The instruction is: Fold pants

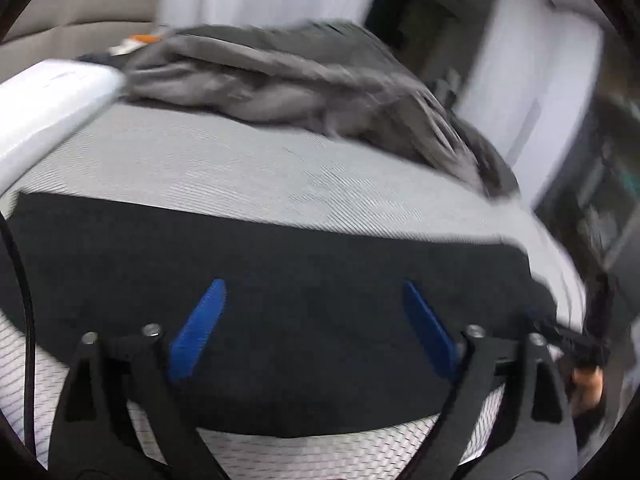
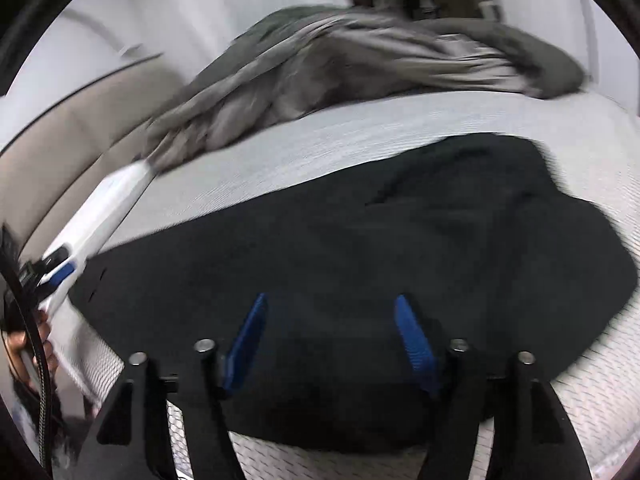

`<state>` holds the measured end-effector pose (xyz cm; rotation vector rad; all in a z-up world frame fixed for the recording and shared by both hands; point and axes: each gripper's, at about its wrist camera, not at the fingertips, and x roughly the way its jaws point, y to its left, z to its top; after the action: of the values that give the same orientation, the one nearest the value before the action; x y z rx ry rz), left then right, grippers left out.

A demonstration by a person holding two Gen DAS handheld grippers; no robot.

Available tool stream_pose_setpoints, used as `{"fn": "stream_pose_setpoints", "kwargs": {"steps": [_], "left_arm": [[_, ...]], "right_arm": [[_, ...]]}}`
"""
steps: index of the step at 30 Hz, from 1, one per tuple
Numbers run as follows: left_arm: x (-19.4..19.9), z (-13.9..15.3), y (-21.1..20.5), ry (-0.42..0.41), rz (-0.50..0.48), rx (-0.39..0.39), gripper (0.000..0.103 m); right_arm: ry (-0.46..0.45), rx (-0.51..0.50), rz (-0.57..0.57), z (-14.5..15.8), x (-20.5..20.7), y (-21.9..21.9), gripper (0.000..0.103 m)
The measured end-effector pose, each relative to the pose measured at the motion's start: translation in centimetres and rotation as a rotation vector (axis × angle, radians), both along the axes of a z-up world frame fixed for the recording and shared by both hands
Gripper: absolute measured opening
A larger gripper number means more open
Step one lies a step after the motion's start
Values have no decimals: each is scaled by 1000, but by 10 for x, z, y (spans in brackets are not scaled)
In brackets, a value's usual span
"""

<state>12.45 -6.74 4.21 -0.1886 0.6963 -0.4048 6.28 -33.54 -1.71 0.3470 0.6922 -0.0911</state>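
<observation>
Black pants (image 1: pixel 280 264) lie spread across a light grey mattress (image 1: pixel 224 168), folded into a broad dark band. My left gripper (image 1: pixel 314 300) hovers just above their near part, its blue fingers (image 1: pixel 200 328) wide apart and nothing between them. In the right wrist view the same pants (image 2: pixel 400 240) fill the middle, bunched higher toward the right. My right gripper (image 2: pixel 332 320) stands open above the near edge of the cloth, holding nothing. At the left edge of that view the other gripper (image 2: pixel 60 272) shows, held by a hand (image 2: pixel 24 344).
A crumpled grey blanket (image 1: pixel 288 76) lies along the far side of the mattress (image 2: pixel 360 136). A white bar (image 1: pixel 44 108) of the other gripper crosses the left. A beige headboard (image 2: pixel 80 128) borders the bed. Dark furniture (image 1: pixel 600 184) stands to the right.
</observation>
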Motion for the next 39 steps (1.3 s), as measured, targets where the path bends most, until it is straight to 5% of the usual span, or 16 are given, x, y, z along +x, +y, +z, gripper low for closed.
{"fn": "stream_pose_setpoints", "kwargs": {"steps": [5,12,16,20,23,27,32,36,39], "left_arm": [[-2,-34,-58,88,-148,66,93],[-3,-77,-76,164,-223,248,93],[-6,-82,-61,157,-226,248,93],[0,-88,-48,166,-218,240,93],[4,-83,-48,156,-198,213,90],[20,-65,-57,132,-205,125,89],[56,-52,-109,100,-273,174,89],[77,-77,-136,206,-282,269,89],[82,-94,-136,224,-273,325,90]], "right_arm": [[90,-46,118,-24,35,39,85],[174,-288,180,-35,34,41,85],[219,-426,-61,-32,4,-33,84],[228,-378,-291,-36,-29,-101,85],[196,-355,-303,-29,-29,-100,85],[128,-373,-229,-8,-11,-63,85],[102,-249,-36,1,58,-3,85],[189,-363,94,-25,98,48,85],[223,-442,156,-40,90,59,85]]}}
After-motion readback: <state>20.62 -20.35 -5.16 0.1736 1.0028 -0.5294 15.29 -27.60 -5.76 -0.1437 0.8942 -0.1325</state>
